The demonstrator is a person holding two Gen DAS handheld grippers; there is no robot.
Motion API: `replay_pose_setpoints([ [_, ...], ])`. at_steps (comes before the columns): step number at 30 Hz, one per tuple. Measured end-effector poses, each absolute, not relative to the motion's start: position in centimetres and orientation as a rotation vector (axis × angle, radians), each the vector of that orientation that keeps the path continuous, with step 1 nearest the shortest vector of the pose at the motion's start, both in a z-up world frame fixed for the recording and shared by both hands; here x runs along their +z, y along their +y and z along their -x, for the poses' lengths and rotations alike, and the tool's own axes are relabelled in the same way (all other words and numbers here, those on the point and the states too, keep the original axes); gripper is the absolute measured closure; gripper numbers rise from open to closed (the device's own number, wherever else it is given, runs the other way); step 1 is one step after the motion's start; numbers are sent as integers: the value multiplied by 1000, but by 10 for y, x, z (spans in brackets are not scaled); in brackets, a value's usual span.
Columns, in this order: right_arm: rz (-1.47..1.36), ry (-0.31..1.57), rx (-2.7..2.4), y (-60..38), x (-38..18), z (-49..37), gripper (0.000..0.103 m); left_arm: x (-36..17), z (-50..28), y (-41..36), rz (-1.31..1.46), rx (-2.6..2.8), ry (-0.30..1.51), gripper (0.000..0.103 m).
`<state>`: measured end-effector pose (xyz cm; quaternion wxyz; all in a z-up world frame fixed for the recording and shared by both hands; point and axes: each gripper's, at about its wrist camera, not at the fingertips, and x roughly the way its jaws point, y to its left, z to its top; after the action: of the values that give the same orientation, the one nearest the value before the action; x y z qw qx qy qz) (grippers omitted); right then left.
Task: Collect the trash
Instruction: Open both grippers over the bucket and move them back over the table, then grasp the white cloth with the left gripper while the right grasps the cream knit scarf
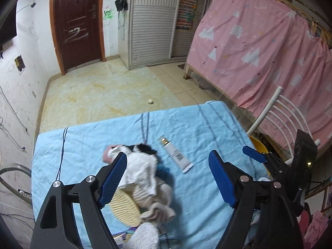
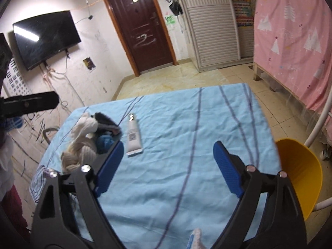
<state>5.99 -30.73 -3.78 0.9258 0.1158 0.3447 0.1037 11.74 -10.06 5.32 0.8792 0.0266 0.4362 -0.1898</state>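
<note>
At the left of the tabletop (image 1: 83, 145), which is draped in a light blue sheet with dark stripes, a heap of soft things is seen: a pile of crumpled cloths and socks (image 1: 145, 172), a cream ribbed comb-like piece (image 1: 124, 209) and a blue tuft (image 2: 104, 142). The left tool (image 1: 166, 178) is held released above this heap, with nothing between its blue pads; the heap lies just under and ahead of its left pad.

To the right of the heap, apart from it on bare sheet, a white squeeze tube (image 1: 176, 155) is laid flat. Its long axis runs away from the viewer, gold cap toward the far edge, crimped end toward the near edge. This tube is judged the likeliest piece of trash, though that cannot be settled from the frames. From the right tool (image 2: 167, 166), likewise wide open and empty, the tube lies ahead and to the left, near the left pad. Neither tool is clearly nearer; the pads would have to straddle the tube across its narrow width.

Further right, beside the tabletop's edge, a yellow bin (image 2: 298, 172) is stood on the tiled floor (image 2: 269, 95). Beyond are a dark door (image 2: 143, 31), a wall-mounted screen (image 2: 45, 37), a louvred cabinet (image 2: 211, 27) and a pink patterned curtain (image 1: 259, 41).
</note>
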Motion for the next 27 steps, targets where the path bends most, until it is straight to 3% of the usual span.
replay_pose_setpoints([
  [13, -177, 751, 242, -275, -40, -66, 17, 2, -152, -82, -16, -393, 1029, 31],
  [14, -172, 756, 243, -272, -41, -67, 16, -1, -155, -83, -11, -395, 1037, 34],
  [18, -158, 764, 249, -266, -42, -67, 14, -11, -160, -87, -1, -408, 1066, 76],
  [21, -145, 772, 258, -260, -42, -68, 13, -12, -157, -85, 3, -423, 1055, 82],
  [27, -131, 784, 294, -243, -42, -73, 12, 1, -150, -74, 25, -418, 1005, 84],
])
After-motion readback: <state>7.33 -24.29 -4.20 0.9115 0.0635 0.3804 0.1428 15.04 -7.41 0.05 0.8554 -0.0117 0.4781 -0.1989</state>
